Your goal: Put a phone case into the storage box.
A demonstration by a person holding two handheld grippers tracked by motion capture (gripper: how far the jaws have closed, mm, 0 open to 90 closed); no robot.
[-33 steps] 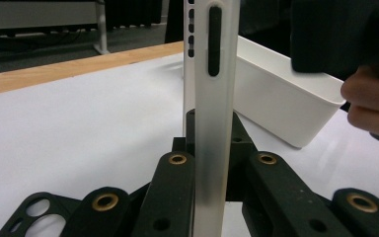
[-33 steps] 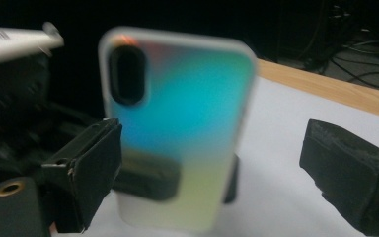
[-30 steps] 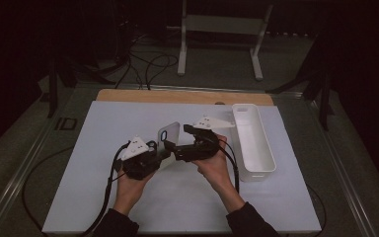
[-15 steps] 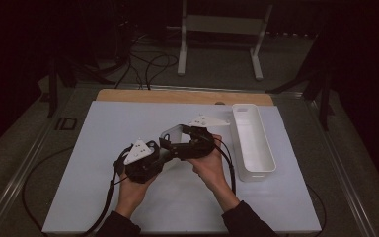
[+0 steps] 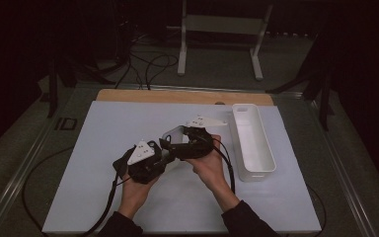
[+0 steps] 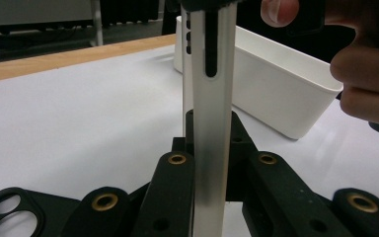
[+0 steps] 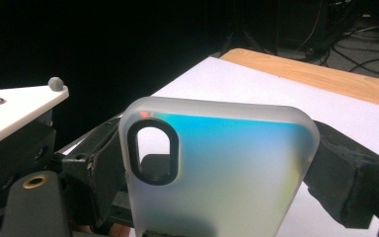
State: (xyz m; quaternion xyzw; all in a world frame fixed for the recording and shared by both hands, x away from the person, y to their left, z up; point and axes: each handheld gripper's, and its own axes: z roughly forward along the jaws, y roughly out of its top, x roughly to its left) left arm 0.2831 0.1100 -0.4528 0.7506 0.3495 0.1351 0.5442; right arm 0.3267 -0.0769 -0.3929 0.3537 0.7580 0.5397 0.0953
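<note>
A frosted translucent phone case (image 5: 173, 133) with an oval camera hole is held above the white mat between both hands. My left gripper (image 5: 167, 147) comes from the lower left and is shut on the case, which stands edge-on (image 6: 212, 64) between its black jaws (image 6: 212, 123). My right gripper (image 5: 176, 142) reaches in from the right. Its jaws have just been closing and now sit against the two long edges of the case (image 7: 227, 143), so the right gripper (image 7: 219, 170) is shut on it across its width. A thumb and fingers (image 6: 360, 74) hold the right gripper.
A long white bin (image 5: 252, 145) stands on the mat's right side, close to the right hand, also the bin (image 6: 281, 81). A wooden strip (image 5: 177, 96) borders the mat's far edge. A black piece with ring holes (image 6: 10, 210) lies low at the left. Cables trail toward me.
The case showed a broad pale face a second ago and now shows less of it. Both hands have stayed close together at about the same spot.
</note>
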